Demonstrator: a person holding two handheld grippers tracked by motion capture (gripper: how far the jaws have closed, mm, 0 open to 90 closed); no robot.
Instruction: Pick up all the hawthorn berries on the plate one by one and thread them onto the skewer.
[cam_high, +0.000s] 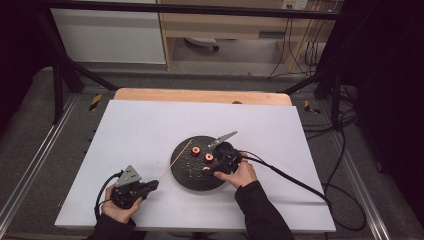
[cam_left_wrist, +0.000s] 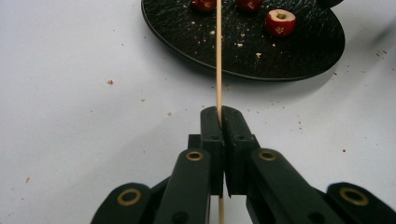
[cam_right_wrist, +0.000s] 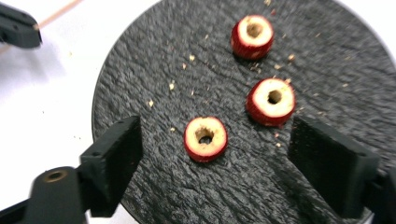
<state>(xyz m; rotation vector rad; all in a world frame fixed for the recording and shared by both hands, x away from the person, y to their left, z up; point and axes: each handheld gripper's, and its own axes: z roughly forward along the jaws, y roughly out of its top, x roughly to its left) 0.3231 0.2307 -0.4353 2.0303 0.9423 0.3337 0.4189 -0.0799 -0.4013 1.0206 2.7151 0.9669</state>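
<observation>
A round black plate (cam_high: 192, 176) lies at mid-table and bears three cored red fruit rings (cam_high: 195, 150). A thin wooden skewer (cam_high: 175, 161) runs from the plate's left rim towards me. My left gripper (cam_high: 155, 185) is shut on the skewer's near end; in the left gripper view the stick (cam_left_wrist: 218, 70) passes between the closed jaws (cam_left_wrist: 220, 114) towards the plate (cam_left_wrist: 187, 32). My right gripper (cam_high: 212, 166) hovers open over the plate (cam_right_wrist: 154, 70). The nearest ring (cam_right_wrist: 205, 138) sits between its pads, touching neither. Two more rings (cam_right_wrist: 271, 101) lie beyond.
The white tabletop (cam_high: 140, 130) has a wooden strip (cam_high: 200, 95) along its far edge. Crumbs are scattered on the plate and on the table near it. A black cable (cam_high: 300, 187) trails right from the right gripper. My left gripper (cam_right_wrist: 16, 28) appears far off in the right gripper view.
</observation>
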